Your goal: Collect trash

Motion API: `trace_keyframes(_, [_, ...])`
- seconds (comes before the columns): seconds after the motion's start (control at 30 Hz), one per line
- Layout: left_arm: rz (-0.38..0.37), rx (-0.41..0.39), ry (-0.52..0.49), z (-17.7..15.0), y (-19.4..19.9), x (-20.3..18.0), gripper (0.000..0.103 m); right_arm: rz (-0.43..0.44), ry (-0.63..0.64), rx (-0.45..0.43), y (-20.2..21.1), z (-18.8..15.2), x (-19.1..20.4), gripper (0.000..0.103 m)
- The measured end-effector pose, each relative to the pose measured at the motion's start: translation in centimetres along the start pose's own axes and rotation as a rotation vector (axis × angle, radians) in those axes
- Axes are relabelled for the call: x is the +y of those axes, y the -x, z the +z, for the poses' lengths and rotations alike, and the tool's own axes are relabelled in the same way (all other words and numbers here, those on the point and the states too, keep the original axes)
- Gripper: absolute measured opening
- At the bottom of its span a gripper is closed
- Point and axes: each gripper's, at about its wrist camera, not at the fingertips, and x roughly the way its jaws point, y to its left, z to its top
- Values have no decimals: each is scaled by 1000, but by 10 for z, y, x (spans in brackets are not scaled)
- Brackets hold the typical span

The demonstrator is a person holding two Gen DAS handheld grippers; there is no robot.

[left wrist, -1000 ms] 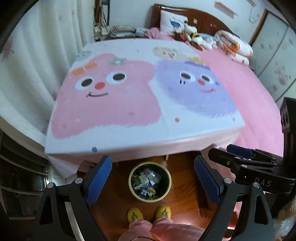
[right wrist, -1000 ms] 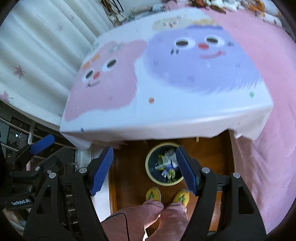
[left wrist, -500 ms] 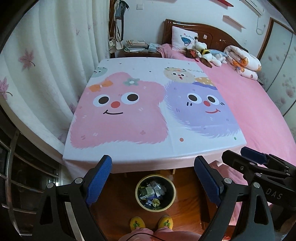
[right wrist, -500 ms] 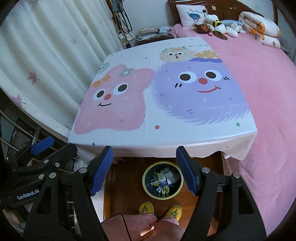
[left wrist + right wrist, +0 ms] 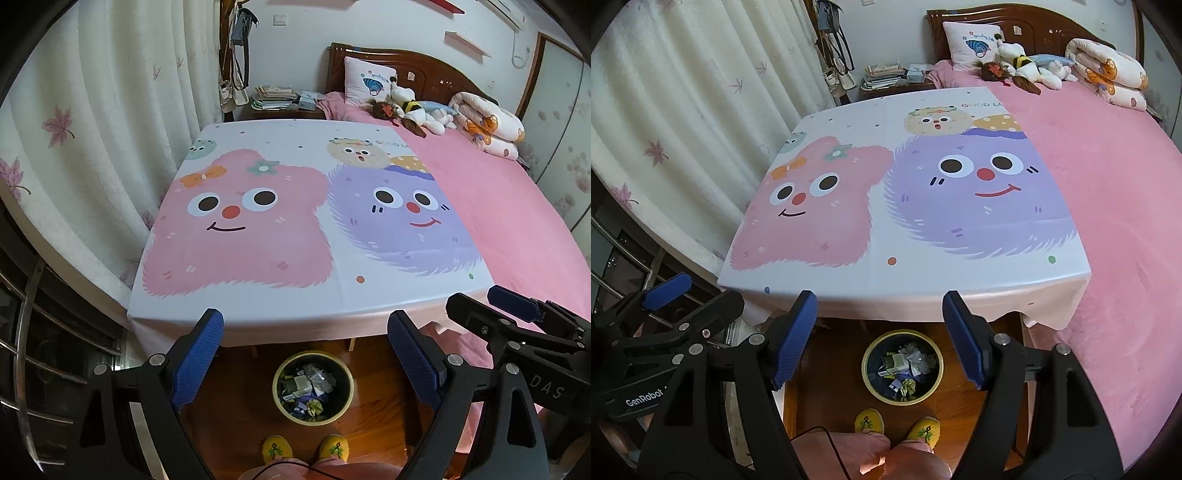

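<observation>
Bedroom floor: round trash bin upright, mouth up; both tools wide, empty.

A home bedroom: pink bed, pillow, soft toys, apparently a bedside table.

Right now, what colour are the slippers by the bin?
Yellow slippers with a small dark motif, clearest in the right wrist view.

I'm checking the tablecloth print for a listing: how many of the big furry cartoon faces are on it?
2. The pink face covers the left half of the tablecloth, and the purple face covers the right half, next to the pink bed. Smaller cartoon heads sit above the purple one.
</observation>
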Motion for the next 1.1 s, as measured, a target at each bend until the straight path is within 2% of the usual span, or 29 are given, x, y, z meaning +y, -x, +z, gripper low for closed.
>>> trace_keyframes(1.1, [16, 21, 10, -12, -14, 7, 92, 13, 9, 6, -5, -6, -3, 68])
